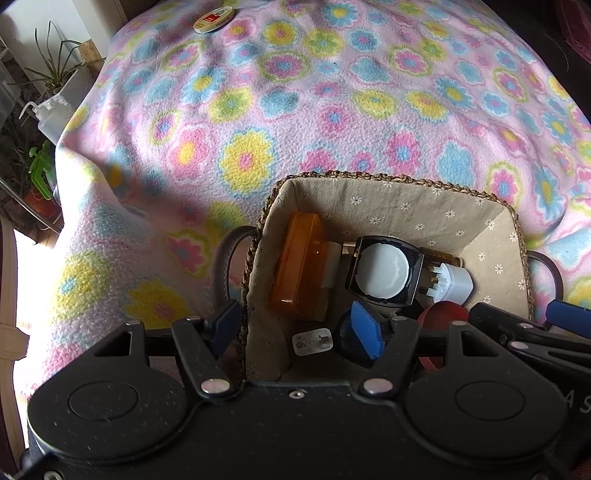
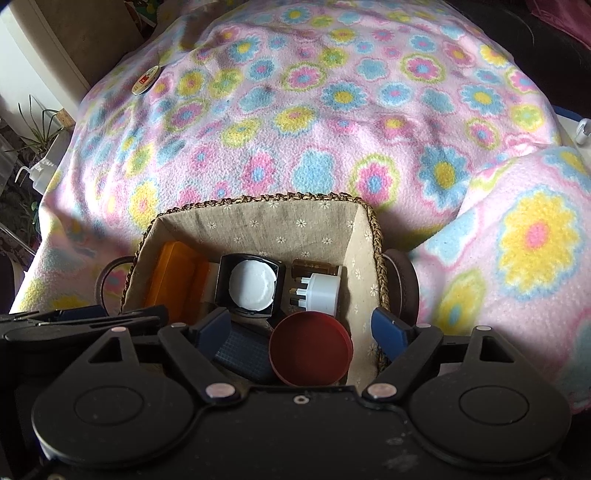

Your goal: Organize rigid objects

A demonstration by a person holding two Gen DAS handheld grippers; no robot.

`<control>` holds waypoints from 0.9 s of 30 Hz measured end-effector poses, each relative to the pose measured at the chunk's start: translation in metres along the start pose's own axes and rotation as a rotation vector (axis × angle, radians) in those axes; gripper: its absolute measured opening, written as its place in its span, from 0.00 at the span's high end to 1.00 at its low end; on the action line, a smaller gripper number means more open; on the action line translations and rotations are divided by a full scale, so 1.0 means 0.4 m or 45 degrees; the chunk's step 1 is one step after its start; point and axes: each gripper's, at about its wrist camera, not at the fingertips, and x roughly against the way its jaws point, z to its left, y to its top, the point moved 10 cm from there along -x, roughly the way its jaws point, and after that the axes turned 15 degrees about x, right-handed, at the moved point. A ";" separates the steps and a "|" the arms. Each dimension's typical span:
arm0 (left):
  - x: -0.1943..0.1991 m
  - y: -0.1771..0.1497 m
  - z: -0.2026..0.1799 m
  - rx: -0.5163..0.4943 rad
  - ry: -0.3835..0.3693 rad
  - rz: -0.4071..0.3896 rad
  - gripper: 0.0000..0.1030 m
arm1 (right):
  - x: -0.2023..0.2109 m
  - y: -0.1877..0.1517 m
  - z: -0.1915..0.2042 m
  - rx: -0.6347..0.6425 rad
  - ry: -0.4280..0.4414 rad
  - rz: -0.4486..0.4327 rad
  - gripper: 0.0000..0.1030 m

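Right gripper (image 2: 303, 328) open, basket (image 2: 258, 218) w/ red lid (image 2: 310, 347), plug (image 2: 323, 293)

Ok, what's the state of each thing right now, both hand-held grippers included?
Basket: upright, partly filled.
Red tub: in basket, ungripped.
Black compact: in basket.
Orange case: in basket.
Round tin: out on the blanket.
Left hand-held gripper: open, straddling basket's side wall.
Right hand-held gripper: open above red tub.
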 end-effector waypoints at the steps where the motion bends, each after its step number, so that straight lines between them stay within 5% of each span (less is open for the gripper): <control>1: 0.000 0.000 0.000 0.000 0.000 0.000 0.40 | 0.000 0.000 0.000 0.000 0.000 0.000 0.19; 19: 0.007 0.010 -0.001 0.049 -0.048 -0.019 0.39 | 0.002 0.001 -0.002 -0.012 -0.011 -0.005 0.15; 27: 0.009 0.014 0.005 0.081 -0.051 -0.028 0.30 | 0.016 0.009 -0.005 -0.022 -0.017 -0.049 0.10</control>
